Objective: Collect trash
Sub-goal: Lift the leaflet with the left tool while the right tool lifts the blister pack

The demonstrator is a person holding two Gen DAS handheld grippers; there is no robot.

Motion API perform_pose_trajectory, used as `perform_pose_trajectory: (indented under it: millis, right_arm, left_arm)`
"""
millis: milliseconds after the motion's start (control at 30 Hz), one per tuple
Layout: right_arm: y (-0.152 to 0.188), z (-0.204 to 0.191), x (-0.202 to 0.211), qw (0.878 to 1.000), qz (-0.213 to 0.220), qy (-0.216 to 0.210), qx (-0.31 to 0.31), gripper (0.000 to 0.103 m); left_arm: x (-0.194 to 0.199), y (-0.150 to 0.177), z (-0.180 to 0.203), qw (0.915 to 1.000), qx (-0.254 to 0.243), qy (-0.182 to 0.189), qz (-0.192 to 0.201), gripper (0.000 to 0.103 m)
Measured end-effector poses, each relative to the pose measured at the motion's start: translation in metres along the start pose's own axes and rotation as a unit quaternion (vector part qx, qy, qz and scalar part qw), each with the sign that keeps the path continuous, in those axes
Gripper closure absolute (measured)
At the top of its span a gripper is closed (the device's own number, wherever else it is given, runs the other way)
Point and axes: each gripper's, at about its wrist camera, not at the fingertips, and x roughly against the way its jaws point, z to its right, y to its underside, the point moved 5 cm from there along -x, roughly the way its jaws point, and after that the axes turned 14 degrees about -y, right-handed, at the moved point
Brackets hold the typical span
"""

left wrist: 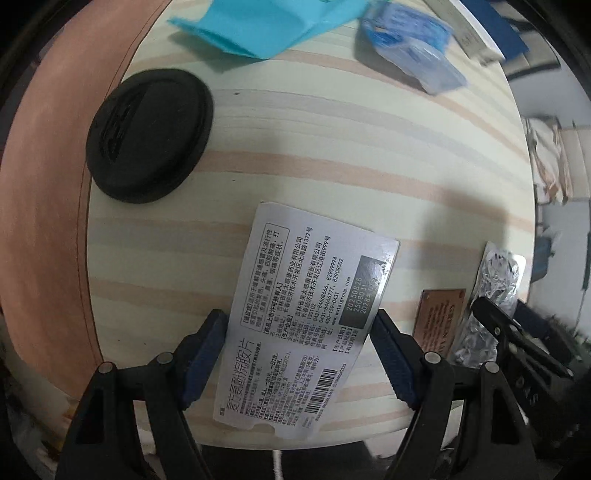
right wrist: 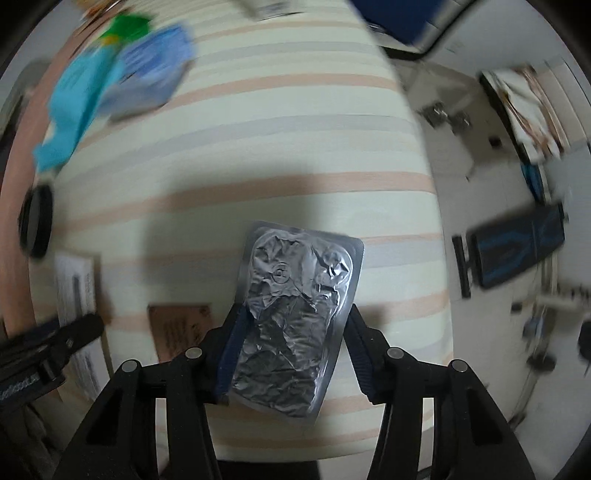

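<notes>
My left gripper (left wrist: 299,354) is shut on a flattened white medicine box (left wrist: 306,314) printed with Chinese text and a barcode, held over the striped table (left wrist: 332,155). My right gripper (right wrist: 291,347) is shut on a crumpled silver blister pack (right wrist: 295,314), held above the table's near edge. The blister pack also shows in the left wrist view (left wrist: 487,295), with the right gripper beside it at the right. The box shows blurred at the left of the right wrist view (right wrist: 77,295).
A black round lid (left wrist: 147,136) lies at the table's left. A brown card (left wrist: 439,321) lies between the grippers. A turquoise sheet (left wrist: 266,22) and a blue plastic pack (left wrist: 410,44) lie at the far side. The floor with clutter (right wrist: 517,251) is off the right edge.
</notes>
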Motion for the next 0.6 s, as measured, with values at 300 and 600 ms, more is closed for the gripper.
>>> perform_pose_trajectory:
  millis: [300,600]
  right_arm:
    - [0.010,-0.001,-0.003,1.000,-0.007,-0.003,0.012,0.049]
    - [0.012,0.002,-0.003,1.000,-0.002,-0.006,0.001,0.047]
  left_arm:
    - [0.006,-0.005,0.031,0.9993,-0.014,-0.021,0.029,0.026]
    - [0.010,0.004,0.030,0.9988,-0.015,-0.029,0.036,0.027]
